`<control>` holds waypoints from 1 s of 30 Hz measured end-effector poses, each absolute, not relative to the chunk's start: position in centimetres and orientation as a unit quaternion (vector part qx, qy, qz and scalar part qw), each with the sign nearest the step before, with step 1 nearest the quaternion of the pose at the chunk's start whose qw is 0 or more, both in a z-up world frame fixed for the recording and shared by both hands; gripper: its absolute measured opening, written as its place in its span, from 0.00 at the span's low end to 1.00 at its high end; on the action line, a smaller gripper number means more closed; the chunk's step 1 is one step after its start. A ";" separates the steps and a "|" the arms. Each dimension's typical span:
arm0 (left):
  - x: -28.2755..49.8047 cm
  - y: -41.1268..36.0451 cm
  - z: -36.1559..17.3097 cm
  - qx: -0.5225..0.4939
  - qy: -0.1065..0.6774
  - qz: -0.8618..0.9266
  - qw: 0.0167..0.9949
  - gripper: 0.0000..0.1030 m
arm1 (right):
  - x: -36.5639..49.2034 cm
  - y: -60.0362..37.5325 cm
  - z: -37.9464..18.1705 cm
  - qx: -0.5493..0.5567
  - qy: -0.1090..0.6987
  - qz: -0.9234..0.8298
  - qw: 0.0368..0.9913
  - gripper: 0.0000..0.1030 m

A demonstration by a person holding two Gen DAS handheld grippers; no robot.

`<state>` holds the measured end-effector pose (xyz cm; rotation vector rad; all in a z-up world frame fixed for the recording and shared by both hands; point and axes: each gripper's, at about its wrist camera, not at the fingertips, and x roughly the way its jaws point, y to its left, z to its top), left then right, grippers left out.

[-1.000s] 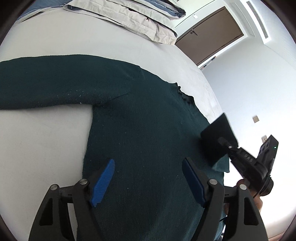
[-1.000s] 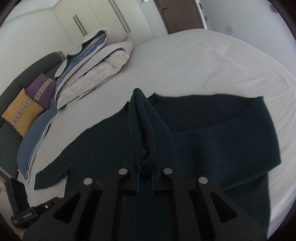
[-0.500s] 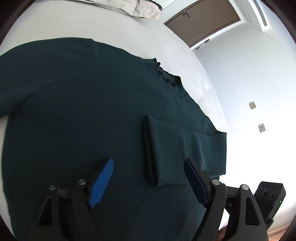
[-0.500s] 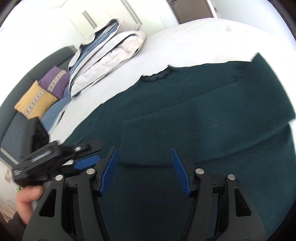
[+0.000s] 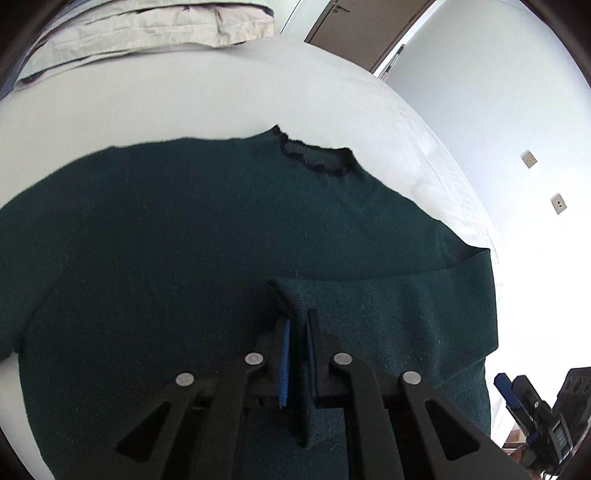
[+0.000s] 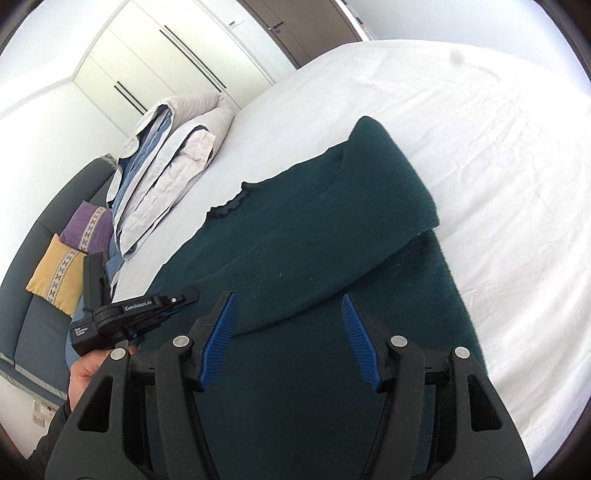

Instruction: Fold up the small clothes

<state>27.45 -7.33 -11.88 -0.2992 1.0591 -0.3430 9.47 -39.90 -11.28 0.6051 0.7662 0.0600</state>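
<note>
A dark green sweater (image 5: pixel 177 236) lies flat on the white bed, its frilled neck (image 5: pixel 314 162) at the far side. One sleeve (image 5: pixel 399 310) is folded across the body. My left gripper (image 5: pixel 297 328) is shut on the cuff end of that sleeve. In the right wrist view the sweater (image 6: pixel 317 229) fills the middle, with the folded sleeve (image 6: pixel 391 192) running up to the right. My right gripper (image 6: pixel 288 306) is open and empty just above the sweater, near the sleeve's end. The left gripper (image 6: pixel 177 301) shows at its left, held by a hand.
The white bed sheet (image 6: pixel 498 155) extends to the right. Folded grey and blue bedding (image 6: pixel 173 155) lies at the back of the bed. A dark sofa with yellow and purple cushions (image 6: pixel 59 277) stands to the left. A brown door (image 5: pixel 354 26) is beyond the bed.
The right gripper laid the sleeve across the sweater body and opened. The left gripper moved onto the sleeve's cuff end and shut on it.
</note>
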 end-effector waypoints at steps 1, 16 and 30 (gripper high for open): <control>27.4 -7.4 -11.2 -0.134 0.488 -0.165 0.847 0.08 | 9.5 -40.9 -11.0 0.296 0.363 0.021 0.883 0.56; 28.3 -4.3 -10.2 -0.137 0.359 -0.133 0.914 0.08 | 20.4 -52.5 -11.3 0.293 0.400 -0.062 0.866 0.55; 27.6 -2.4 -13.2 -0.167 0.371 -0.101 0.908 0.08 | 29.1 -52.0 -15.4 0.239 0.453 -0.079 0.855 0.08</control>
